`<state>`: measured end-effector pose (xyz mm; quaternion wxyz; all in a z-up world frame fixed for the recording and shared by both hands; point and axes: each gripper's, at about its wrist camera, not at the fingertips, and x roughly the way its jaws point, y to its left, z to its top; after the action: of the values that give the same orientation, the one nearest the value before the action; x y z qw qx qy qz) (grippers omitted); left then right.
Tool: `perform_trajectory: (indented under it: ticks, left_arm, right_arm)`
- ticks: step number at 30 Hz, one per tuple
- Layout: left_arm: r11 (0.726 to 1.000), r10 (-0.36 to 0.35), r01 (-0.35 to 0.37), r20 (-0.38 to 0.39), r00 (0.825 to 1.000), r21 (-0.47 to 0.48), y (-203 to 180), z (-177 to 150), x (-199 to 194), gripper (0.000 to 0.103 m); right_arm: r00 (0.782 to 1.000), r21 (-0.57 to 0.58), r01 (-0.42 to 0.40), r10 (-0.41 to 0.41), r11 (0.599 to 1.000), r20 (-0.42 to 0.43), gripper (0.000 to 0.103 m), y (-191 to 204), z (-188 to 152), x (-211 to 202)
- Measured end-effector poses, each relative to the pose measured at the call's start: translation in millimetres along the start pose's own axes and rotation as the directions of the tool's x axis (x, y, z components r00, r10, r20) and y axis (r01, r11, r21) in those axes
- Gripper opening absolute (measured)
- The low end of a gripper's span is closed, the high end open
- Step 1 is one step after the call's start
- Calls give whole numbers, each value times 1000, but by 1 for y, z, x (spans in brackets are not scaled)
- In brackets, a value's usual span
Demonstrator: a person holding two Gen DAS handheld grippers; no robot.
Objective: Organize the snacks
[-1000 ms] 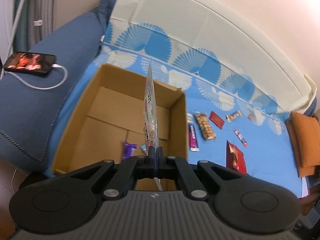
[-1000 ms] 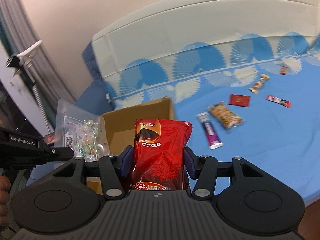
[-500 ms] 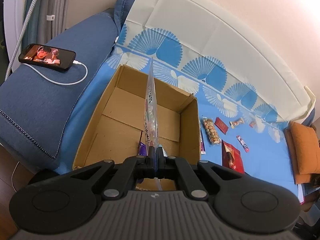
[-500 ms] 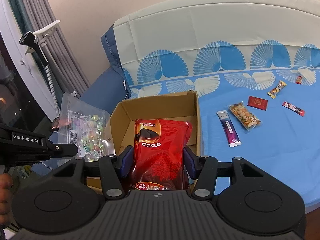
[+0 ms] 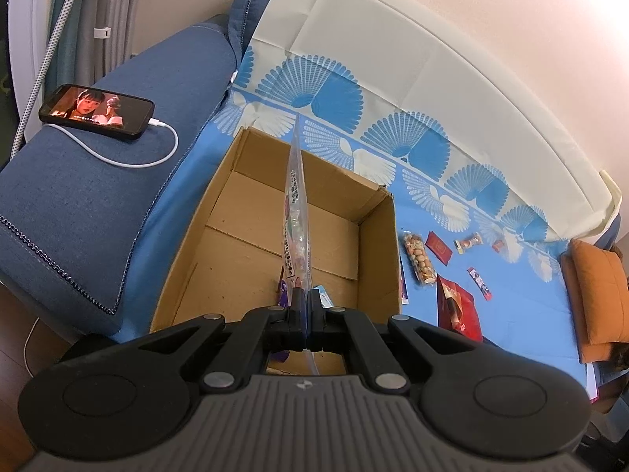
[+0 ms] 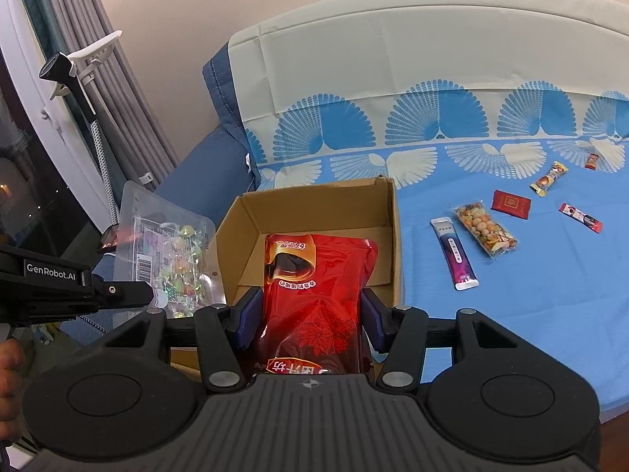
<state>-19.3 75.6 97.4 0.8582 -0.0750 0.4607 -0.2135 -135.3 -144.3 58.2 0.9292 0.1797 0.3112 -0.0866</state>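
Both grippers now sit nearer over the cardboard box, left gripper fingers pinching the clear candy bag, right gripper fingers clamping the red pouch; drop-off looks imminent.

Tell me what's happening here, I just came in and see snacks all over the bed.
A person is sorting snacks into a cardboard box on the blue bedspread, a gripper in each hand. The left gripper is shut on a clear bag of candies, above the box. The right gripper clamps a red snack bag in front of the box. A purple stick pack, a nut mix pack and other small packets lie on the bedspread.
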Motion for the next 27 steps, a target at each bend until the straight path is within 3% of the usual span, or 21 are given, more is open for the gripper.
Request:
perform_trajectory:
  ticks: [27]
  left_arm:
    - [1000,6,-6,-50,999,8,3,11,24,0]
  right_arm:
    - [999,3,0,0,1000,-41,56,7,4,17]
